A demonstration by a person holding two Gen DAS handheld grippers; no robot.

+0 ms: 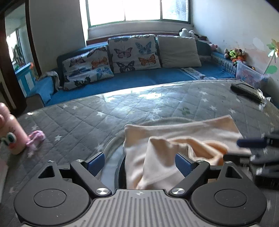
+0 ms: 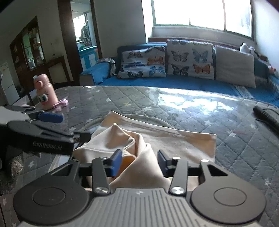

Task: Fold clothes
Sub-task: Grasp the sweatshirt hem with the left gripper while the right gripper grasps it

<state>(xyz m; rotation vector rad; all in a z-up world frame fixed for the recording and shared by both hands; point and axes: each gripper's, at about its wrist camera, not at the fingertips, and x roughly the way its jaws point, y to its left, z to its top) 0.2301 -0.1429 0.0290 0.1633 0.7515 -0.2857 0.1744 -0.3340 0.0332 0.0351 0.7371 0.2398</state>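
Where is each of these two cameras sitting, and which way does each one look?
Left wrist: on the left gripper, looking over a cream garment on the quilted table towards the sofa; the right gripper shows at right.
Right wrist: on the right gripper, same direction; the left gripper shows at left.
Both see the garment, pink bottle, sofa and window.

black gripper (image 2: 139,161), blue pads (image 2: 116,162), silver screws
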